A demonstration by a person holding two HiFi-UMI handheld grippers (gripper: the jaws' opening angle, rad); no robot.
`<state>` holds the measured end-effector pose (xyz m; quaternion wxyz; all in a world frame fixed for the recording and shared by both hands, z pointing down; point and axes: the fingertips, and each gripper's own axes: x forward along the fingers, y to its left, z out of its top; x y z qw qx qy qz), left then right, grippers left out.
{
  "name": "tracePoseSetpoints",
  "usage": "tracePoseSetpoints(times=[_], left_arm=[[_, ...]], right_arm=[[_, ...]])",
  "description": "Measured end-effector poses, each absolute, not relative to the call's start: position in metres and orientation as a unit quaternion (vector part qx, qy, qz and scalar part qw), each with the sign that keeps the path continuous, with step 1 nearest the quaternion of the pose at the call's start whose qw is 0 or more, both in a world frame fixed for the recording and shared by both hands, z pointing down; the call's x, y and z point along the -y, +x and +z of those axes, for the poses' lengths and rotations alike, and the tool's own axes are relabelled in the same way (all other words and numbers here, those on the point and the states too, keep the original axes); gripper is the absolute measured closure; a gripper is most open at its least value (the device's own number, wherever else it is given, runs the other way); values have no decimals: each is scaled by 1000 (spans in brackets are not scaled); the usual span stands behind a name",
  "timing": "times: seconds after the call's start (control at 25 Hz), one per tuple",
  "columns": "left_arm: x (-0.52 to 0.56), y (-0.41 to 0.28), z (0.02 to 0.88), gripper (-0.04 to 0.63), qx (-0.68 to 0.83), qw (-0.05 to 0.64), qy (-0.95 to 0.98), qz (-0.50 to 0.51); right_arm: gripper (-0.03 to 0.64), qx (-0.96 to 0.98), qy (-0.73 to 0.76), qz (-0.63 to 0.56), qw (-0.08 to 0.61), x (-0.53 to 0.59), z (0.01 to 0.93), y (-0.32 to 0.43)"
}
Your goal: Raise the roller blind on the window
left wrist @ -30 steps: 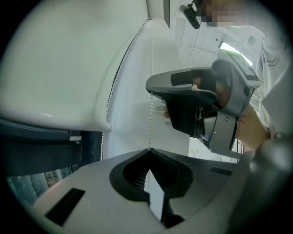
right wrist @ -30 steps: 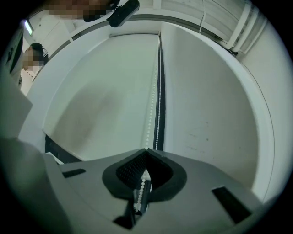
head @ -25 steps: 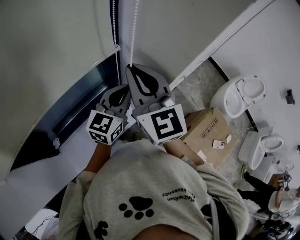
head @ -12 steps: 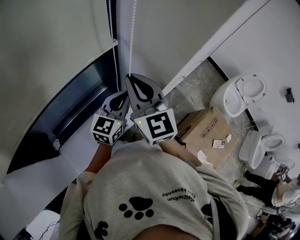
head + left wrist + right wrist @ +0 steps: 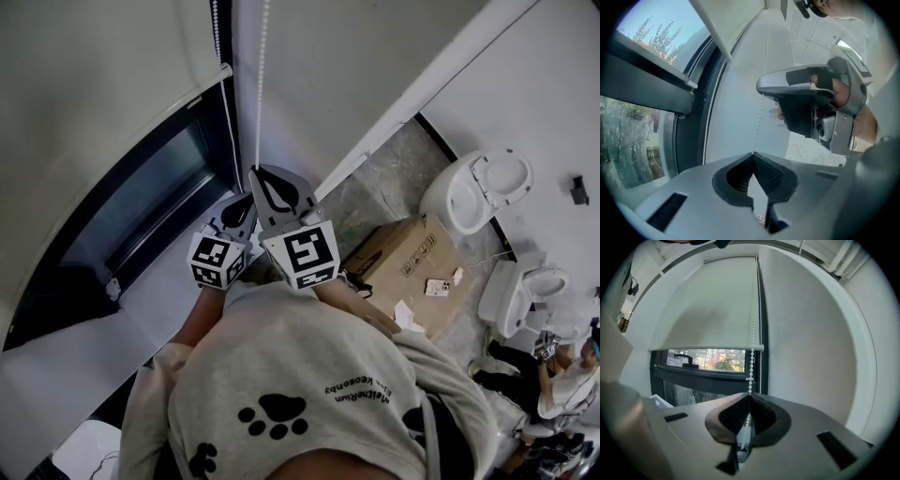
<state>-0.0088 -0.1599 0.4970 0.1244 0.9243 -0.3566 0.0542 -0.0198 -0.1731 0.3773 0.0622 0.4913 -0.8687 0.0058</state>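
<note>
Two tools (image 5: 244, 199) (image 5: 262, 174), one roller blind (image 5: 84, 103), two bead cords (image 5: 223, 112) (image 5: 261, 94), two toilets (image 5: 473, 192) (image 5: 525, 291), one cardboard box (image 5: 412, 253)

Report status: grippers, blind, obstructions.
The left gripper and right gripper shut on bead chain. The roller blind partly up, window glass showing beneath. Nothing blocking.

To my right a brown cardboard box (image 5: 408, 258) lies on the mottled grey floor (image 5: 394, 173). Farther right stand one white ceramic toilet (image 5: 476, 192) and another (image 5: 521, 292).

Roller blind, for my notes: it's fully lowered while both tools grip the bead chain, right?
No: the right gripper view shows the roller blind partly raised, glass bare below it. The left tool and right tool do grip the bead chain.
</note>
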Motion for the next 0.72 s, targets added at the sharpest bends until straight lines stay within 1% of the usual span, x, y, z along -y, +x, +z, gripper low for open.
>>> tracePoseSetpoints(times=[0.28,0.4,0.56,0.6,0.64,0.68,0.72], left_arm=[[155,-10,526,586,358,121,923,68],[157,-15,525,586,368,111,921,59],[156,-20,517,581,368,117,921,57],[155,-21,513,570,365,120,922,56],[153,-21,507,527,361,122,923,52],[152,-22,498,502,358,123,924,48],[151,-23,489,502,356,121,926,43]], right_arm=[[606,869,487,23,79,169,408,-18],[606,871,486,18,75,169,408,-19],[606,871,485,15,74,169,403,-20],[606,872,485,17,73,169,402,-20],[606,872,484,19,73,169,402,-19],[606,872,484,20,73,170,402,-19],[606,872,483,21,74,170,402,-19]])
